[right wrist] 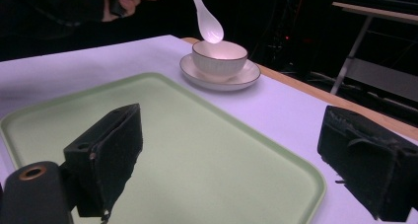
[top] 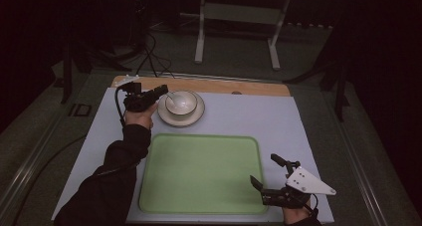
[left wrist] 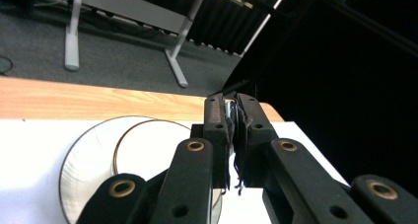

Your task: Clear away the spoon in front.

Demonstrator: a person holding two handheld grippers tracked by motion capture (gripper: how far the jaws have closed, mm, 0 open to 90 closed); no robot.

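Note:
A white spoon (right wrist: 207,20) hangs tilted over a white bowl (top: 180,102), its scoop just above the rim. My left gripper (top: 160,91) is shut on the spoon's handle; in the left gripper view the jaws press on a thin pale sliver of it (left wrist: 230,107). The bowl stands on a white plate (top: 164,117) with a dark rim, at the back of the table. My right gripper (top: 263,169) is open and holds nothing. It sits low at the right front corner of a green tray (top: 199,173), with its jaws (right wrist: 231,135) spread wide over the tray's near edge.
The tray is bare and lies on a white mat (top: 278,121) that covers the table. A wooden strip (top: 249,88) runs along the table's far edge. Beyond it stand a white metal frame (top: 239,17) and cables on a dark floor.

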